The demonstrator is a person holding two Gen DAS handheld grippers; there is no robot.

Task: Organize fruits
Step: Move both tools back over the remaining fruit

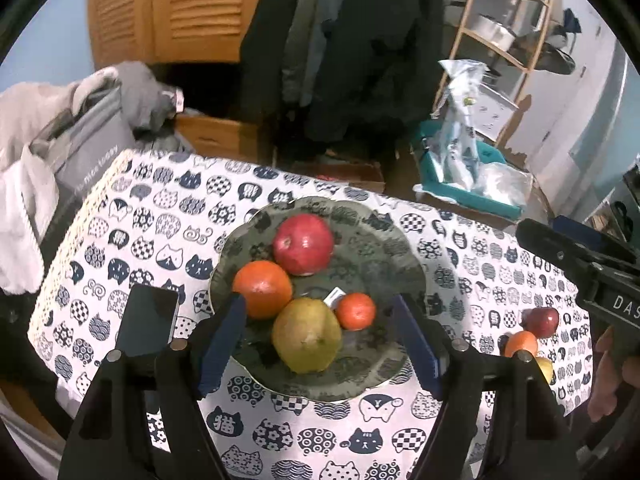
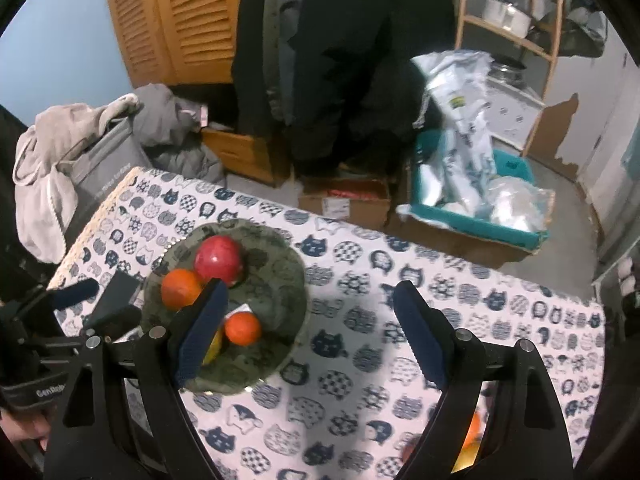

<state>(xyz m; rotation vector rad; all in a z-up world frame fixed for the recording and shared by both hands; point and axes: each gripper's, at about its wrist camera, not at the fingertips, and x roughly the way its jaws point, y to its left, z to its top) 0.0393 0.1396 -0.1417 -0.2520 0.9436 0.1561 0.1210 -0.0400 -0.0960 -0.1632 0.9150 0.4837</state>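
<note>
on the green plate [image 1: 384,248]: red pomegranate [image 1: 303,244], big orange [image 1: 262,289], pear [image 1: 306,334], small orange [image 1: 355,311]. more fruits [image 1: 536,332] off on the cloth [image 1: 160,208]. left gripper [image 1: 320,344] spread wide, holding nothing. right gripper [image 2: 312,332] spread wide too.

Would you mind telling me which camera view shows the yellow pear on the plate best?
The left wrist view: the pear lies whole and unobstructed on the plate, between the open left claw fingers. In the right wrist view, only a yellow sliver shows, since a right claw finger covers most of it.
</note>
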